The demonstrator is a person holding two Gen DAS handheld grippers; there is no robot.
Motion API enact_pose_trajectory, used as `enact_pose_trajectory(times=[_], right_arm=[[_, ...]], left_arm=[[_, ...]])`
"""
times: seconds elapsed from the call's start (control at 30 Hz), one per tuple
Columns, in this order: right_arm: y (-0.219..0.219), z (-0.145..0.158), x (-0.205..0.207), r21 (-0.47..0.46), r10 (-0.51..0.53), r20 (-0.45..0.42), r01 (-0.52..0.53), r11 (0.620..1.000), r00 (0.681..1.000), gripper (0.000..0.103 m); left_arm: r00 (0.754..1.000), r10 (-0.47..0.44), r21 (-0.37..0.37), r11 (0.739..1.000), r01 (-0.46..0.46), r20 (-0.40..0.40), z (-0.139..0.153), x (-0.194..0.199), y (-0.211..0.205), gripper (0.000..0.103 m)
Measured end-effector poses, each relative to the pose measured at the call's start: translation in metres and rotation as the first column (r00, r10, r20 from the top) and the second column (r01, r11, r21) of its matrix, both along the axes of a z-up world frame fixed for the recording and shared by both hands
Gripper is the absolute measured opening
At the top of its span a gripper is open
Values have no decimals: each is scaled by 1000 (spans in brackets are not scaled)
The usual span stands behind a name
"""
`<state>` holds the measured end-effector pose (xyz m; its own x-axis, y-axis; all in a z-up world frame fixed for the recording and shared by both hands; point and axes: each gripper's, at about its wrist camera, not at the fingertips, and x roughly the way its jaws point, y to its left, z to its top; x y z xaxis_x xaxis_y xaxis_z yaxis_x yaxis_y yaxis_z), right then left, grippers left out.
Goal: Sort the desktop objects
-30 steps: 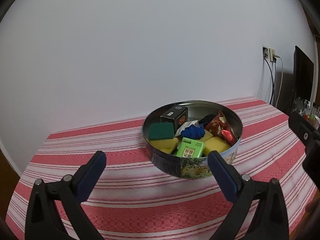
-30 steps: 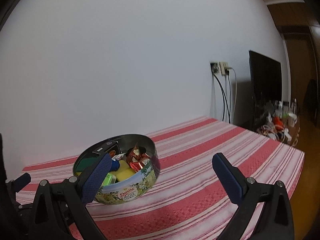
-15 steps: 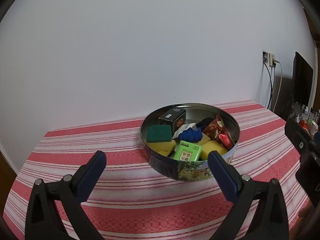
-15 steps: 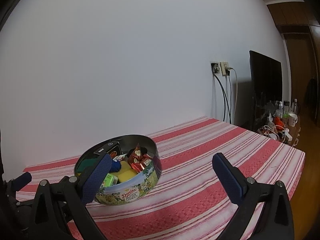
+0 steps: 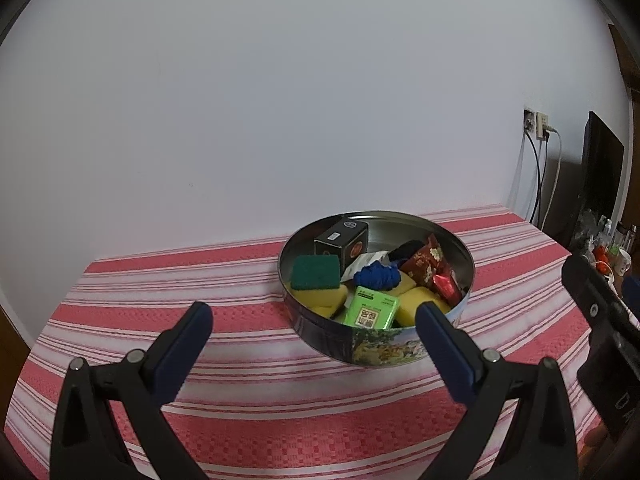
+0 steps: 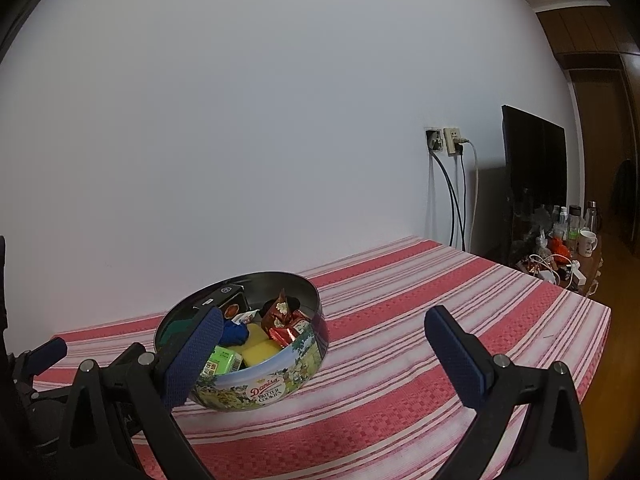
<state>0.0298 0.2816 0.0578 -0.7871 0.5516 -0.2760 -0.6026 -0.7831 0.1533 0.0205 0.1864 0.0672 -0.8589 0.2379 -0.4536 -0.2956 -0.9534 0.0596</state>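
A round cookie tin (image 5: pixel 384 350) (image 6: pixel 260 390) stands on the red striped tablecloth. Inside lie a green-topped yellow sponge (image 5: pixel 316 274), a black box (image 5: pixel 340 240), a blue bundle (image 5: pixel 378 276), a green packet (image 5: pixel 372 308) (image 6: pixel 222 360), red foil snack bags (image 5: pixel 434 266) (image 6: pixel 282 320) and more yellow sponges (image 5: pixel 420 306) (image 6: pixel 260 350). My left gripper (image 5: pixel 314 312) is open in front of the tin, with nothing between its fingers. My right gripper (image 6: pixel 322 314) is open to the tin's right, its left finger (image 6: pixel 192 354) overlapping the tin's near rim in view.
The tablecloth (image 5: pixel 248 360) (image 6: pixel 420 320) is bare around the tin. A white wall lies behind. To the right are a wall socket with cables (image 6: pixel 448 144), a dark screen (image 6: pixel 534 160) and a cluttered side table (image 6: pixel 560 252). The right gripper's body (image 5: pixel 600 328) shows at the left view's right edge.
The left gripper has backed off and risen slightly, so the tin sits a little farther away. The right view has barely shifted. Both grippers stay open.
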Motion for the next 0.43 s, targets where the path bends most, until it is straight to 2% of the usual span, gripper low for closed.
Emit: enact_pose_trajectory(times=[0.43], right_arm=[[-8,0,-5,2,17,17,-17,1000,1000,103]], left_arm=[[1000,2,11,1000,-2,-4,0,-2,-11,102]])
